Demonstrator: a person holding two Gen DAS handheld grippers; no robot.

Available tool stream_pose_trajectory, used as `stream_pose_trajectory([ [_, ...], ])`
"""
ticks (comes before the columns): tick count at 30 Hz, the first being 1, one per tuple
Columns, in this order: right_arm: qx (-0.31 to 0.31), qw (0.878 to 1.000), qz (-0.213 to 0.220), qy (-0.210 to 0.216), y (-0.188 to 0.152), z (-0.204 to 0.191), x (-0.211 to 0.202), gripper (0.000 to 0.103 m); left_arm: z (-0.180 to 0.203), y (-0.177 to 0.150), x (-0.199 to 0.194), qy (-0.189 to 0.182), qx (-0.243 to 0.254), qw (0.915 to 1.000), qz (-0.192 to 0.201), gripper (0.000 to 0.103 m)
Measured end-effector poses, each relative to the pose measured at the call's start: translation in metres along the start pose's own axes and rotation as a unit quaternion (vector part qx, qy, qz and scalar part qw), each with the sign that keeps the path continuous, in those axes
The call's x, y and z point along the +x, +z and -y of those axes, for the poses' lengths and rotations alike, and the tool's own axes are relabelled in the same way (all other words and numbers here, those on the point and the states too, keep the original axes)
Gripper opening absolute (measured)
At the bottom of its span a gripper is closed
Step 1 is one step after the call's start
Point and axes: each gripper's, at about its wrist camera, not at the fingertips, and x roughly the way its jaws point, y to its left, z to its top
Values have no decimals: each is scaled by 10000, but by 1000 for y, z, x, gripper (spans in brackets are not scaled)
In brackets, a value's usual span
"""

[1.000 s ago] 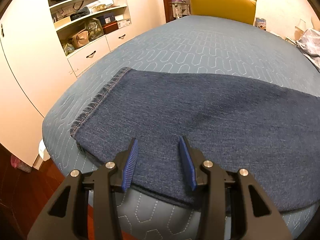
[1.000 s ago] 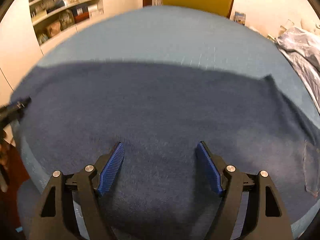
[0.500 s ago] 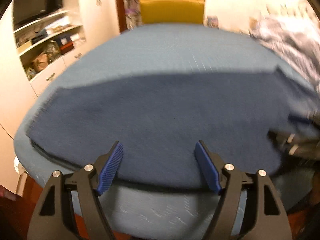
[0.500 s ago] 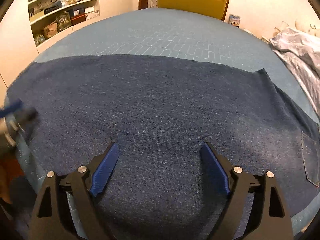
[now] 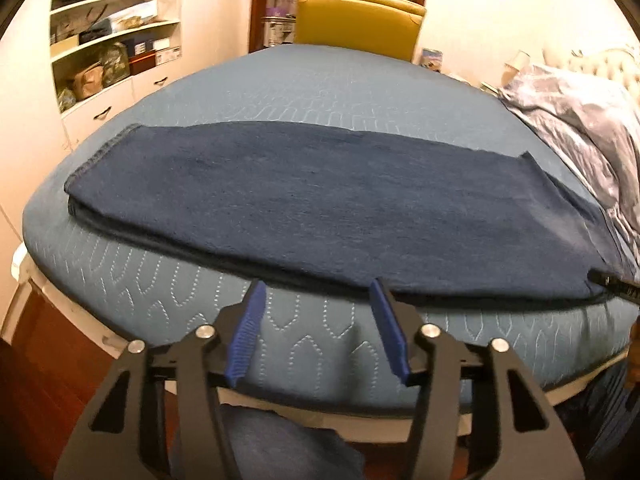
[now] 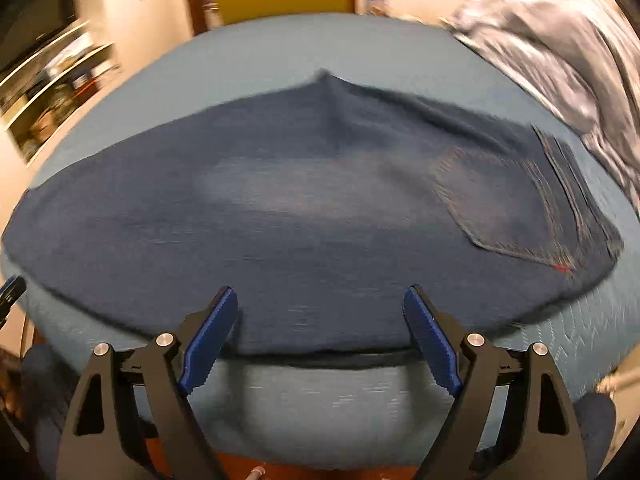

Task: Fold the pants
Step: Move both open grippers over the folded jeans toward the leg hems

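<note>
A blue quilted mattress fills a bedroom with white shelving at left and a yellow chair behind. Dark blue denim pants, folded lengthwise, lie flat across it, hem left, back pocket right. The left gripper is closing on nothing; the right gripper, jaws spread and closing slightly, hovers at the pants' near edge, grasping nothing.
</note>
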Motion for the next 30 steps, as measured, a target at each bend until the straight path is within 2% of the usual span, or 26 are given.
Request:
stream_pose_trajectory([
  [2,-198,9997,-102,-130,-3,6,9,80,8,3,3,6,61,10000,11,53],
  [4,-464,9987,15,-217,-6,2,8,80,13,7,5,72,102,9999,60,53],
  [10,-533,9982,-13,-284,-8,2,7,80,-6,27,14,227,-169,9994,199,53],
  [12,-697,9968,105,-372,-2,-8,-1,81,-11,30,24,264,-182,9995,-1,53],
  [13,-857,9950,356,-366,5,-18,-11,82,-9,29,33,371,-104,9990,-225,53],
  [15,-1106,9913,682,-228,22,-39,-26,87,-5,25,38,468,83,9985,-255,53],
  [18,-1415,9847,951,354,62,-88,-31,88,-5,22,38,457,19,9985,-291,53],
  [20,-1524,9811,820,864,91,-126,-14,88,-6,20,38,449,17,9987,-254,54],
  [21,-1647,9778,618,1136,107,-153,4,88,-5,18,37,453,6,9987,-243,54],
  [23,-1646,9784,358,1200,125,-185,33,87,-4,15,38,472,-6,9986,-239,54],
  [25,-1609,9773,-92,1379,141,-219,71,83,-5,15,38,470,-20,9986,-227,54],
  [27,-1737,9786,-218,1079,150,-242,99,81,-5,17,37,449,-20,9988,-215,54],
  [30,-1756,9808,-352,778,156,-255,128,84,-8,16,34,378,-28,9990,-235,54],
])
